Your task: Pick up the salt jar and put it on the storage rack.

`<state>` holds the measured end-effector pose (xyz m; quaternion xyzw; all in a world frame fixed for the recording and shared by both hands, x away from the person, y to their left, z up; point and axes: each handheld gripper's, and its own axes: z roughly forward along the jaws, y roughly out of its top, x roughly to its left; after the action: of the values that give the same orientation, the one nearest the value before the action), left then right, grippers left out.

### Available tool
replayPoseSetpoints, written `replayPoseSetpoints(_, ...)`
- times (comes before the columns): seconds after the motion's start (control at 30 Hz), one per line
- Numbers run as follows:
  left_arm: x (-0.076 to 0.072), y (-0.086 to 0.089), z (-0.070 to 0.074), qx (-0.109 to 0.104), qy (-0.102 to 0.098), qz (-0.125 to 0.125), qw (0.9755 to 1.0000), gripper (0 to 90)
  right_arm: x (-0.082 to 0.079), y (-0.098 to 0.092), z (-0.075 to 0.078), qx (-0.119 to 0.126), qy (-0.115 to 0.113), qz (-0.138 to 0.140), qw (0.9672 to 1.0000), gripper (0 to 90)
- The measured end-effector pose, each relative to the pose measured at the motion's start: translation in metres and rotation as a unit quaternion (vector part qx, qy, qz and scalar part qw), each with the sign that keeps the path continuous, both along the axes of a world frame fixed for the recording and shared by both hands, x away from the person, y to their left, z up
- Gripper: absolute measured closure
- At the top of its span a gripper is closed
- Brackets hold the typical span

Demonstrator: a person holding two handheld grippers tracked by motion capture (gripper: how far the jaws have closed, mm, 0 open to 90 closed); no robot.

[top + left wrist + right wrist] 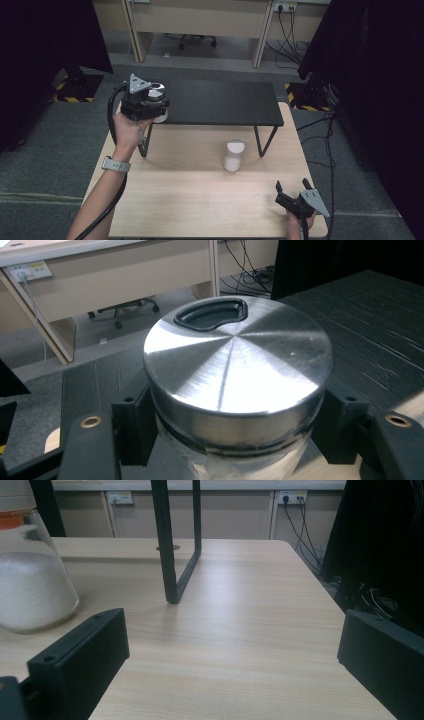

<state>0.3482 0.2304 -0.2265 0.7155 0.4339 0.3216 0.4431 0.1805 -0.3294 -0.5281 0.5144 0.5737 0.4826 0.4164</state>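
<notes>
So nearest the person, the right gripper (295,196) is hanging out at the counter's (200,210) front right corner, pretty close to both edges, with its jaws spread wide apart and nothing between them. There's loads of bare wood to its left, all the way across the front of the counter.

Moving back, a white-lidded jar (233,155) of white powder is standing upright around the middle of the counter, just in front of the black shelf's (225,102) right leg and well apart from both grippers. The right gripper view is showing stuff the high view isn't: an orange band under that jar's (30,575) cap, and the looped shelf leg (175,545) planted on the wood with open room all around it.

Farther back, the left hand (127,127) is holding the left gripper (145,102) up at the shelf's left end, right by its edge. Its jaws are clamped on a second jar with a shiny metal lid (156,91). The left gripper view is giving the close-up: the brushed metal lid (237,362) has a black kidney-shaped recess (211,315) at its far side, and the jaws are squeezing just under the lid on both sides. The shelf top to the right is wide open.
</notes>
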Motion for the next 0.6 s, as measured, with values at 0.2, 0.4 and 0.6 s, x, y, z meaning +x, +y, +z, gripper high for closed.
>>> replayPoseSetpoints(0.2, 0.015, -0.002, 0.001, 0.002, 0.002, -0.002, 1.0, 31.4, 0.001, 0.002, 0.002, -0.008, 0.005, -0.003, 1.0, 0.3)
replayPoseSetpoints(0.4, 0.027, -0.002, 0.002, 0.001, 0.003, -0.003, 1.0, 31.5, 0.001, 0.003, 0.002, -0.005, 0.005, -0.007, 1.0, 0.3)
replayPoseSetpoints(0.6, 0.038, -0.005, 0.001, 0.001, 0.002, -0.004, 1.0, 31.6, 0.001, 0.003, 0.002, -0.004, 0.006, -0.008, 0.9999, 0.3)
